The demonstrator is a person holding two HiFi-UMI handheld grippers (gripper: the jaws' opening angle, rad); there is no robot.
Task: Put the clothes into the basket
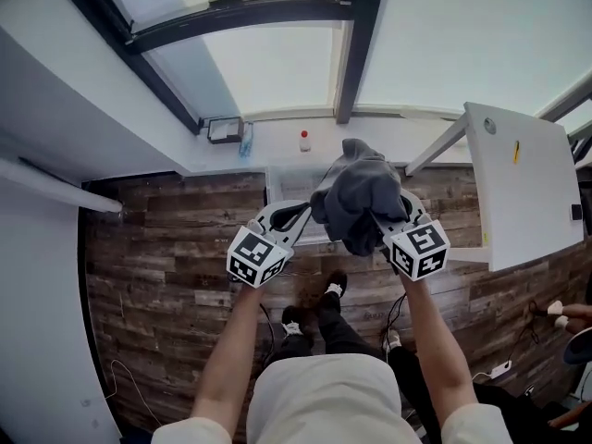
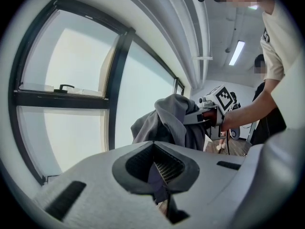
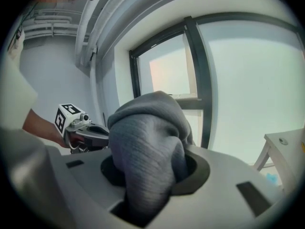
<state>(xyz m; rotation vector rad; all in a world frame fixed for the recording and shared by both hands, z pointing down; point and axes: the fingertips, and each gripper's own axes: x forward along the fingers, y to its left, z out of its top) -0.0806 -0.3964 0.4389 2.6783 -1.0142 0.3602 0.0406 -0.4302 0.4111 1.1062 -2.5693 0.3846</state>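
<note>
I hold both grippers out in front of me at about the same height, with a grey garment (image 1: 361, 197) carried between them, off the floor. My right gripper (image 1: 387, 222) is clamped on a thick bunch of the cloth. In the right gripper view the fabric fills the gap between the jaws and bulges up over them in a rounded heap. My left gripper (image 1: 307, 213) points in at the garment's left edge. In the left gripper view its jaws are drawn close on a thin fold of greyish cloth, and the bulk of the garment hangs just beyond, with the right gripper's marker cube behind it.

The basket (image 1: 277, 178) is a pale, boxy one that stands on the wooden floor (image 1: 157, 248) against the wall under the window (image 1: 277, 72). In the head view the garment hangs in front of it and hides its right part, and my left gripper crosses its lower edge. The garment is up in my grip, not in the basket.

A white table (image 1: 518, 183) stands to my right, near the window wall and well apart from the basket. My feet show on the floor below the grippers.
</note>
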